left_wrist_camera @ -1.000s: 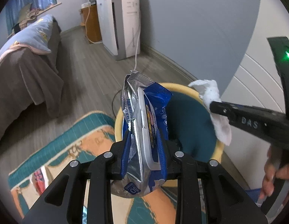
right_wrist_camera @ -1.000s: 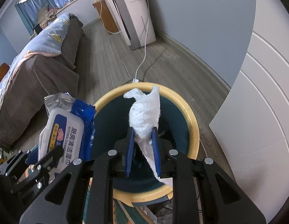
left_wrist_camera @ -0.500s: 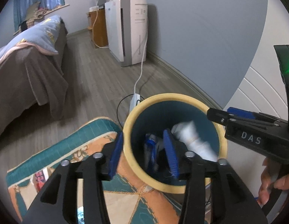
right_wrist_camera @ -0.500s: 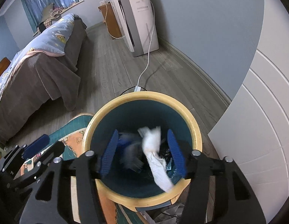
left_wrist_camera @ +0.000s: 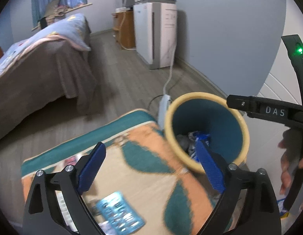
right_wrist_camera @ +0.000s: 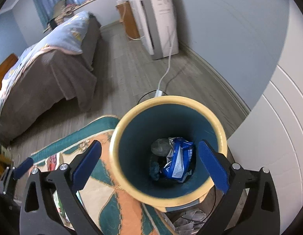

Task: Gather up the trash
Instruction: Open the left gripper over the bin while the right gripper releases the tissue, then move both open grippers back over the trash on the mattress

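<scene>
Both drops done: left gripper (left_wrist_camera: 149, 166) and right gripper (right_wrist_camera: 149, 162) just opened wide, empty. Wrapper (right_wrist_camera: 178, 162) lies in bin (right_wrist_camera: 131, 121). Next: lift clear of rim, grab packet (left_wrist_camera: 120, 211) near rug's (left_wrist_camera: 151, 168) front edge.

Left gripper (left_wrist_camera: 149, 168) no longer clamps the blue wipes pack (right_wrist_camera: 178, 162); its jaws have just been opening and now stand wide with nothing between them. Pack now lies at the bottom of the bin (right_wrist_camera: 131, 121). Right gripper (right_wrist_camera: 151, 162) has let go of the white tissue, jaws likewise just opened wide and empty; the tissue can't be picked out in the bin now. Left wrist view has swung off the bin toward the rug (left_wrist_camera: 147, 176), bin now at its right, and a light-blue wrapper (left_wrist_camera: 120, 211) on the rug has come into view.
</scene>
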Demonstrator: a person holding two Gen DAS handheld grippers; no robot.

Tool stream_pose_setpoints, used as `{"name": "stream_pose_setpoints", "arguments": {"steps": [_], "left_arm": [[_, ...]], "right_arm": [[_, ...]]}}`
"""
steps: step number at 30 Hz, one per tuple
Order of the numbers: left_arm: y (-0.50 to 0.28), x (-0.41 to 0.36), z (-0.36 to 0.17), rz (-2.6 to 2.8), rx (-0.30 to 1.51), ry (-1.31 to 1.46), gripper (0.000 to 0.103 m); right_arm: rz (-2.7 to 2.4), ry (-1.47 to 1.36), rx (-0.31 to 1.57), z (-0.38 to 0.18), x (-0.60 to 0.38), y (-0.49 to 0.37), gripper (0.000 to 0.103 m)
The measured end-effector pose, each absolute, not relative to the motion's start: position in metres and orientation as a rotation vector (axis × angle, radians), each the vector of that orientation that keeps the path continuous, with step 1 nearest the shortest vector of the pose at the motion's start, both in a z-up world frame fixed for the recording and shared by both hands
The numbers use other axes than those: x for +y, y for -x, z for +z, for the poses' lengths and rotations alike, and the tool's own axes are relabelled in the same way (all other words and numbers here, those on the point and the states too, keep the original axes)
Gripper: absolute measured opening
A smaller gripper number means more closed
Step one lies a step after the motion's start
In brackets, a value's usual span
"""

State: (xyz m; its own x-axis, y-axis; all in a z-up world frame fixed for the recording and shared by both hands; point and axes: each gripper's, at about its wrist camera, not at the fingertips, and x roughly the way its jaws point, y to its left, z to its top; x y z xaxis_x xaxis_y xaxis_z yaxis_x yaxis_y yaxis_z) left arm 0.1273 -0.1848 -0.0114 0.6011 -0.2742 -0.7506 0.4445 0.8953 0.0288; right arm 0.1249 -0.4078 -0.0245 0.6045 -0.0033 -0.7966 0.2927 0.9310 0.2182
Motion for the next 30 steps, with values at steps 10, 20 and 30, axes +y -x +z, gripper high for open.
{"name": "stream_pose_setpoints", "arguments": {"steps": [10, 20, 30], "left_arm": [[-0.104, -0.082, 0.008, -0.269, 0.834, -0.237, 0.095], [-0.076, 0.009, 0.005, -0.135, 0.872, -0.086, 0.096], [-0.063, 0.09, -0.017, -0.01, 0.917, -0.022, 0.096]], "right_arm": [[-0.111, -0.261, 0.916, -0.008, -0.36, -0.125, 0.097], [-0.045, -0.2, 0.962, -0.006, -0.293, -0.127, 0.097], [0.076, -0.123, 1.016, -0.016, -0.212, -0.126, 0.097]]}}
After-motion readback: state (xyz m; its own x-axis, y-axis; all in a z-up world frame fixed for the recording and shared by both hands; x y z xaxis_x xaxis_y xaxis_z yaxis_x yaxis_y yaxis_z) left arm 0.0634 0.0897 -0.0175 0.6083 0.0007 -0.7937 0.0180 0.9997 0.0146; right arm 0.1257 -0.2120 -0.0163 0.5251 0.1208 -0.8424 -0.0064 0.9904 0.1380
